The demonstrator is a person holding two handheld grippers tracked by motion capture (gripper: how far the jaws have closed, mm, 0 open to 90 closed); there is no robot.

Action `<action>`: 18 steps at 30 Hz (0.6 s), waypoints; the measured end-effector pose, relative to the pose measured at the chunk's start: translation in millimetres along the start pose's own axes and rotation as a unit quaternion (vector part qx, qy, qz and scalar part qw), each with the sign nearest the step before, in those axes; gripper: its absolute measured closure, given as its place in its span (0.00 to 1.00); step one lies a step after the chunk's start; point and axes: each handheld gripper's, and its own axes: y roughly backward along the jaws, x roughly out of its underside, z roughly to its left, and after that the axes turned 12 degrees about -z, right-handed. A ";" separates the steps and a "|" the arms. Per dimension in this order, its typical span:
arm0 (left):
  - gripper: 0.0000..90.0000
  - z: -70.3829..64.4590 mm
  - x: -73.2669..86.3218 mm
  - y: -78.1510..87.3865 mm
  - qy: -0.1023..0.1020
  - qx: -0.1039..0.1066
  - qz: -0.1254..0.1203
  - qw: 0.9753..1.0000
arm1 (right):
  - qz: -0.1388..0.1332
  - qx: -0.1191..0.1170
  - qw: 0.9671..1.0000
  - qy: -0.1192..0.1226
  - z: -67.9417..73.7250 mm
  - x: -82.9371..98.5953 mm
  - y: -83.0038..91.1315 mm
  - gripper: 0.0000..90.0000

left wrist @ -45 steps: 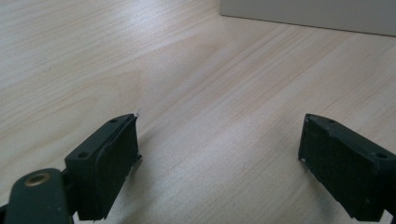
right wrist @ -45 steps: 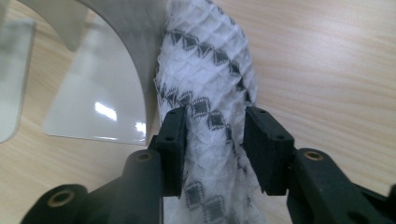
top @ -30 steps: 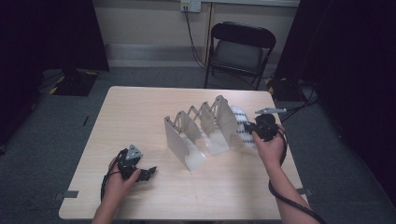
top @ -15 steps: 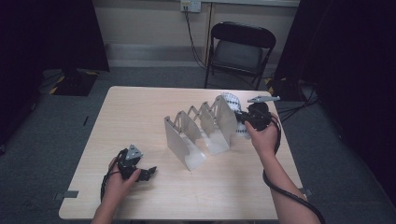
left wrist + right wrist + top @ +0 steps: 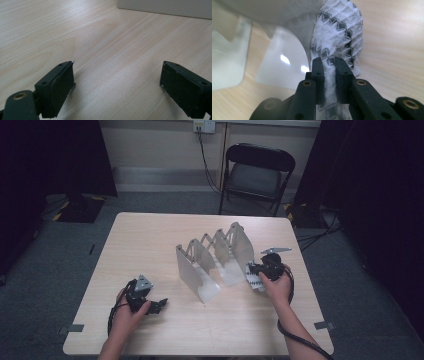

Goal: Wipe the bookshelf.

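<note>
A white cloth with a black triangle pattern (image 5: 339, 32) is pinched between the jaws of my right gripper (image 5: 329, 62), which is shut on it. In the high view the right gripper (image 5: 256, 269) holds the cloth (image 5: 254, 281) low over the table, just right of the near end of a grey metal zigzag rack (image 5: 212, 257). The rack's shiny plates (image 5: 279, 65) lie directly left of the cloth. My left gripper (image 5: 158, 304) rests on the table's front left, well apart from the rack. Its jaws (image 5: 117, 85) stand wide open over bare wood.
The wooden table (image 5: 150, 240) has bare wood left of the rack and along its front. A rack plate's edge (image 5: 165, 6) lies ahead of the left gripper. A black folding chair (image 5: 260, 170) stands behind the table, and cables run across the floor at the right.
The right gripper has carried the cloth from beside the rack's far end toward the near side and lower. The left gripper has stayed put.
</note>
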 end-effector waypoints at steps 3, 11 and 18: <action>0.13 0.0 0.0 0.0 0.000 0.000 0.000 1.000 | 0.004 -0.001 1.000 0.000 0.0 10.2 -4.0 0.89; 0.13 0.0 0.0 0.0 0.000 0.000 0.000 1.000 | -0.006 0.007 1.000 0.013 0.3 -8.2 10.8 0.89; 0.13 0.0 0.0 0.0 0.000 0.000 0.000 1.000 | -0.040 0.013 0.998 0.045 6.6 -55.2 41.4 0.89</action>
